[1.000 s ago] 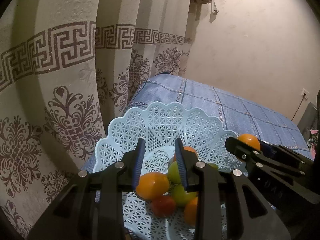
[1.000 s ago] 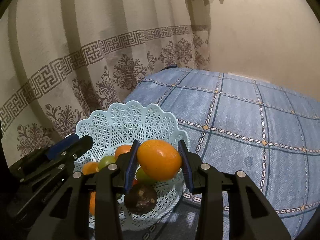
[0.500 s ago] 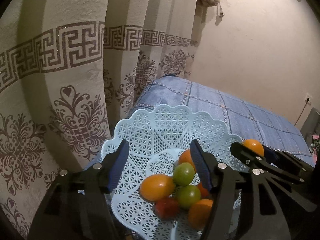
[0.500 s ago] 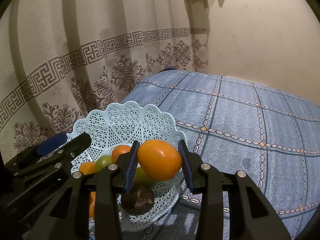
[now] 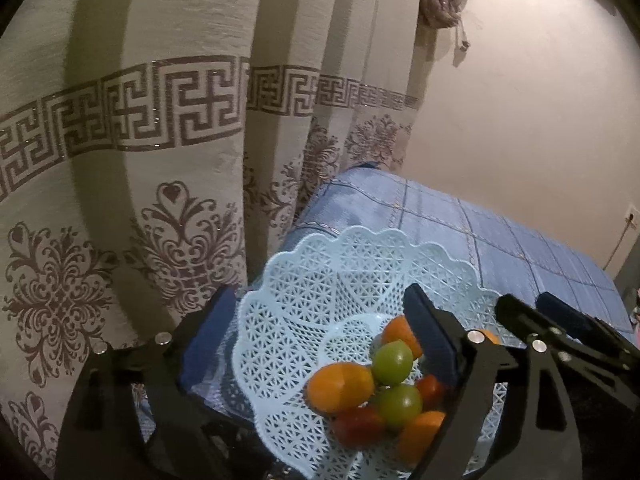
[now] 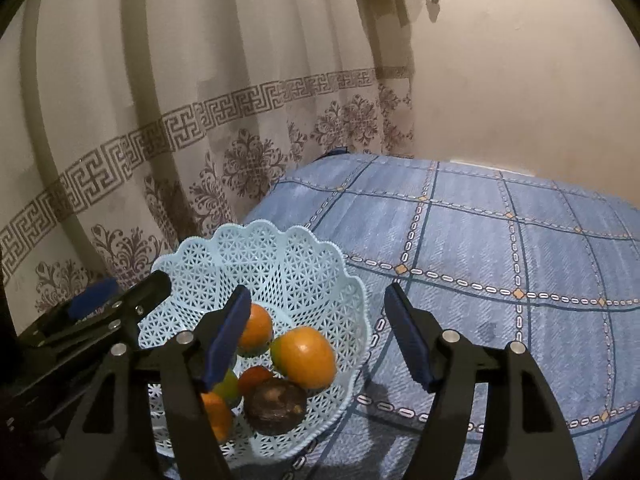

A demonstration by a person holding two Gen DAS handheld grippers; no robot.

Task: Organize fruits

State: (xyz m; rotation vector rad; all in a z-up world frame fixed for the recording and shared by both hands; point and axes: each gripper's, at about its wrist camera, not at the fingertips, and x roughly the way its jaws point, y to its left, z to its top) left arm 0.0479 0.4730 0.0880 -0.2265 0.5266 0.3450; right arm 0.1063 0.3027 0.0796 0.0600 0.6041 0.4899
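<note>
Bed (image 6: 500,248): blue checked cover; carries the basket near its curtain-side edge.
Curtain (image 5: 160,140): hangs just behind the basket.
Basket (image 6: 280,264): pale blue lattice plastic, upright; collects all the fruit in view.
Right gripper (image 6: 316,336): fingers spread wide, empty, hovering over the basket's right rim.
Left gripper (image 5: 320,344): fingers spread wide, empty, straddling the basket's left wall.
Large orange fruit (image 6: 306,356): lies on the pile, likely freshly set down.
Dark brown fruit (image 6: 276,404): beside it, kind unclear.
Writing: none legible.
</note>
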